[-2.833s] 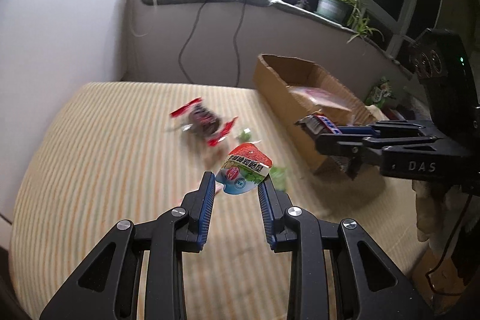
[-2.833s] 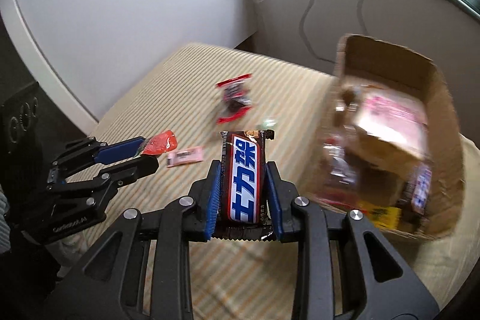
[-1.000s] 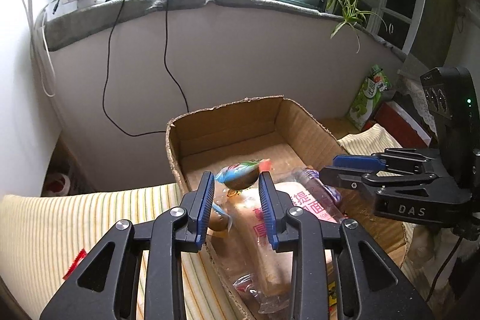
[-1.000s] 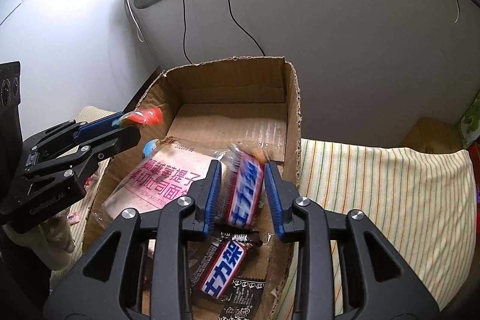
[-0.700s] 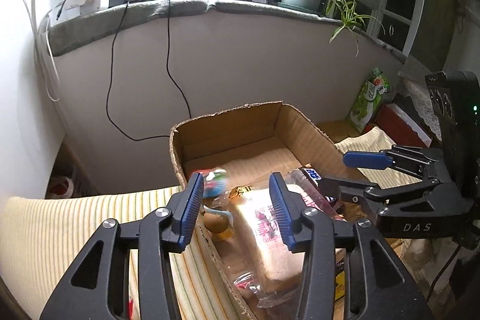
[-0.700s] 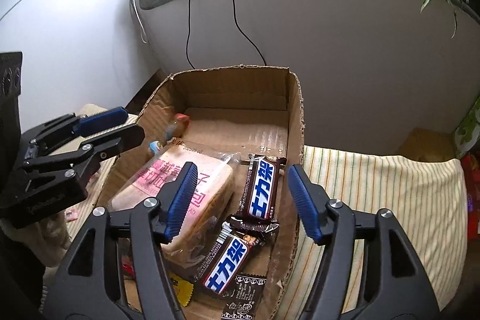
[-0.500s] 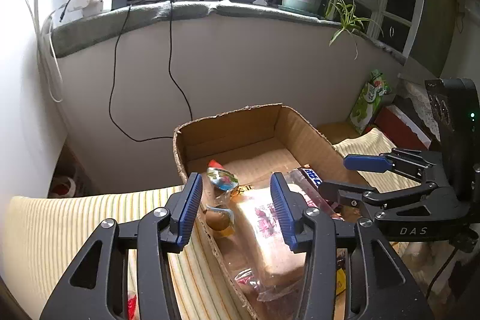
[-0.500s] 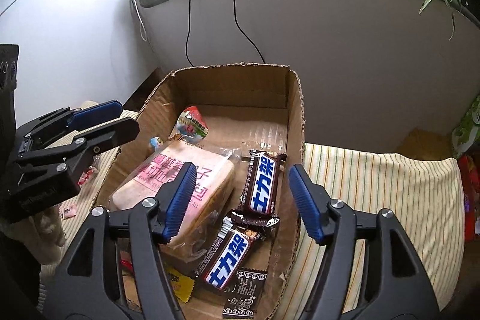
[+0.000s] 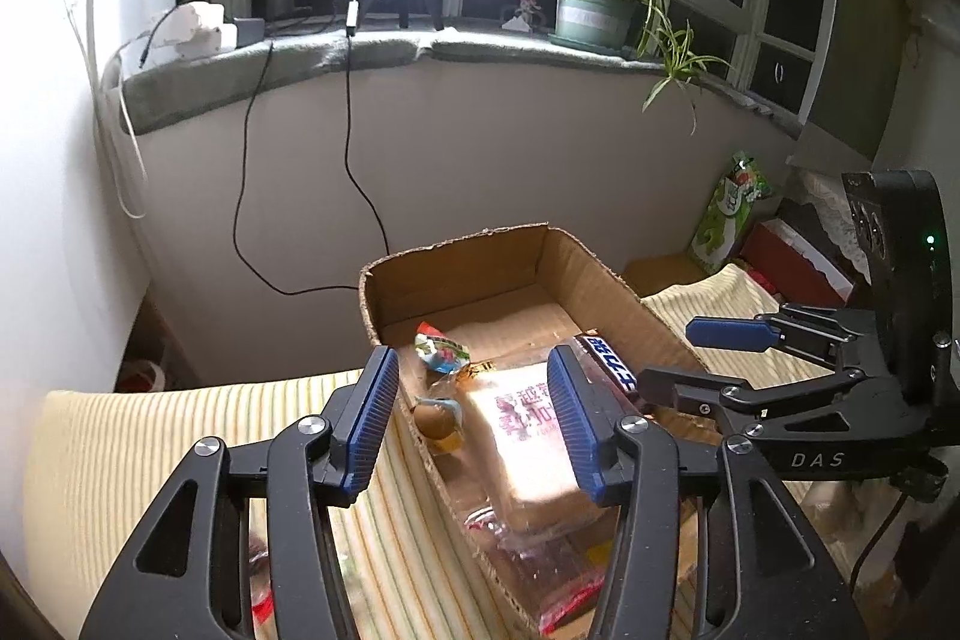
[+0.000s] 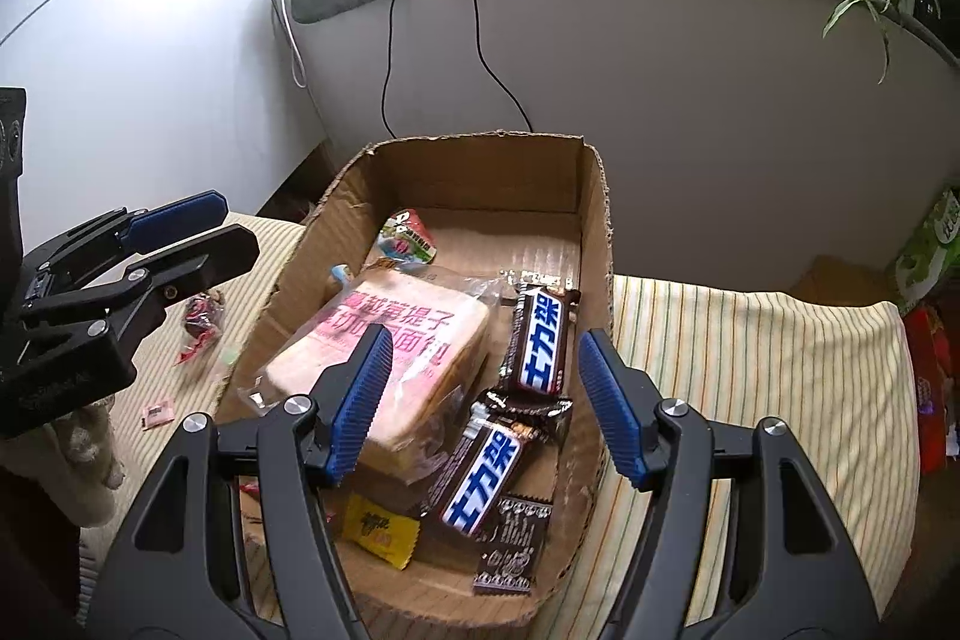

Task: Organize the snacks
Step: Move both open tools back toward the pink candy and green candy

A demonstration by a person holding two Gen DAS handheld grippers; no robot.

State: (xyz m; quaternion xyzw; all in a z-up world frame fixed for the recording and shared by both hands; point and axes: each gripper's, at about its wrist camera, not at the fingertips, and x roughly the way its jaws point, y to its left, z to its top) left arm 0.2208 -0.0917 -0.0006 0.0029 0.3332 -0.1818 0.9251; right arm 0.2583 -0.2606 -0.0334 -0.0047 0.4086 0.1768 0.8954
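Cardboard box (image 9: 606, 280) is the landmark. From the left wrist, the left gripper (image 9: 474, 412) hangs above its near wall, jaws opening and empty, the jelly cup (image 9: 441, 349) lying inside; a low retreat could snag that wall.

From the right wrist, the right gripper (image 10: 483, 400) hangs spread and empty above the chocolate bar (image 10: 540, 337) inside; loose candies (image 10: 201, 319) left of the box could be overlooked.

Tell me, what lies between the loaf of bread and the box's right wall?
Two chocolate bars, seen from the right wrist, between the bread and the cardboard box wall.
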